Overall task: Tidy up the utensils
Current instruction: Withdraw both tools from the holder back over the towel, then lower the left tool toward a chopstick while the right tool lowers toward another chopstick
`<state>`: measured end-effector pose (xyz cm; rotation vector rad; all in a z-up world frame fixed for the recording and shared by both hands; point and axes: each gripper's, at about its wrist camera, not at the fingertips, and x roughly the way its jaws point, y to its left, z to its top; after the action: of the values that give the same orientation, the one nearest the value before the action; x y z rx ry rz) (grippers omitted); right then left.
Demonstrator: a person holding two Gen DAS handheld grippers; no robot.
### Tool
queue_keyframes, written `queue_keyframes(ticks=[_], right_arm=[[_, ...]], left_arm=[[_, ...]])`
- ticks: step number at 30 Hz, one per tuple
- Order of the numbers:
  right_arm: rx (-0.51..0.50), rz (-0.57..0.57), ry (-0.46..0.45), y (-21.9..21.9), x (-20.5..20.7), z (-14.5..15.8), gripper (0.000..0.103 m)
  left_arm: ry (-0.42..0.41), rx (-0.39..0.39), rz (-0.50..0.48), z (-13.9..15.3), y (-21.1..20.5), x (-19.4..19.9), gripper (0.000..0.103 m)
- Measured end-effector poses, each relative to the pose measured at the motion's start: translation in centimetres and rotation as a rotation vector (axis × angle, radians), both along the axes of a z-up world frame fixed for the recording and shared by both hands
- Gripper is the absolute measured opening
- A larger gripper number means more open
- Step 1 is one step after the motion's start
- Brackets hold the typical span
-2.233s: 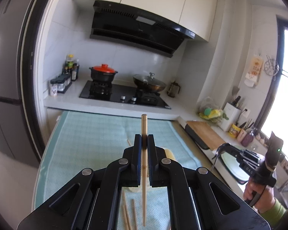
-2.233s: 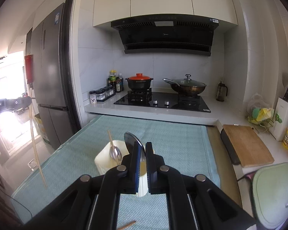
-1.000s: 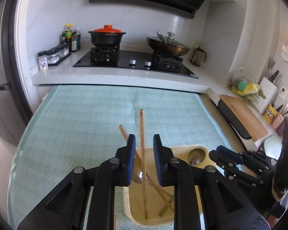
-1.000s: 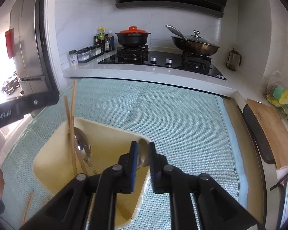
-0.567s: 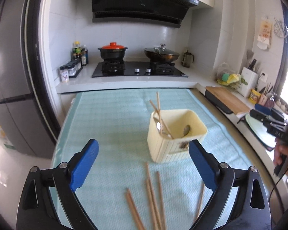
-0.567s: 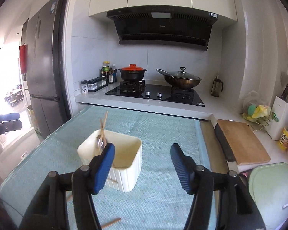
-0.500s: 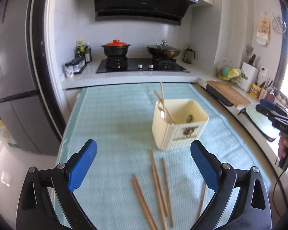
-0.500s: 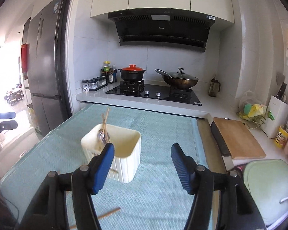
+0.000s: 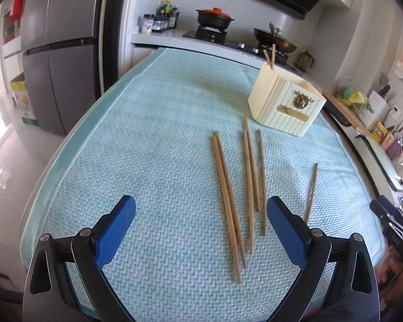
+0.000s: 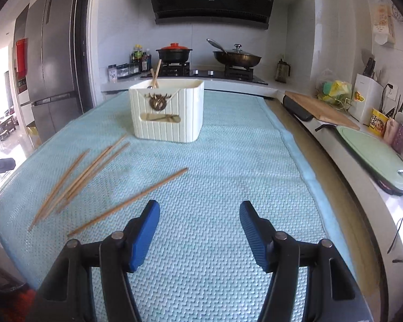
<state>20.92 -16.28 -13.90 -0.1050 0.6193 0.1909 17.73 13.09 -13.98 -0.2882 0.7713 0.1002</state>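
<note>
Chopsticks [image 9: 229, 201] lie mid-mat [image 9: 147, 134], clear of its edges.

6 wooden chopsticks [image 9: 229, 193] flat before upright cream holder [image 10: 167, 110]

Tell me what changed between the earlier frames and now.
The left hand-held gripper let its wooden chopstick go into the cream ribbed utensil holder, the right hand-held gripper its metal spoon. Both have just been opening, nothing between their jaws, and pulled back toward the six loose wooden chopsticks. Holder and teal woven mat stayed put.
</note>
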Motion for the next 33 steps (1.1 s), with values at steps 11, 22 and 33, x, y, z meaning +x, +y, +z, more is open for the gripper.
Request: queue_keyframes(ticks=[11,22,33], right_arm=[[0.019,0.038,0.022,1.5,0.3,-0.6,0.063],[0.04,0.024,0.057,1.4,0.6,-1.3,0.063],[0.035,0.039,0.061,1.8,0.5,-1.5,0.063]], left_arm=[[0.032,0.02,0.005,-1.5,-0.5,0.7,0.098],[0.048,0.038,0.005,-2.4,0.0,1.9,0.098],[0.103,0.091,-0.039,-4.2,-0.9,5.3,0.098]])
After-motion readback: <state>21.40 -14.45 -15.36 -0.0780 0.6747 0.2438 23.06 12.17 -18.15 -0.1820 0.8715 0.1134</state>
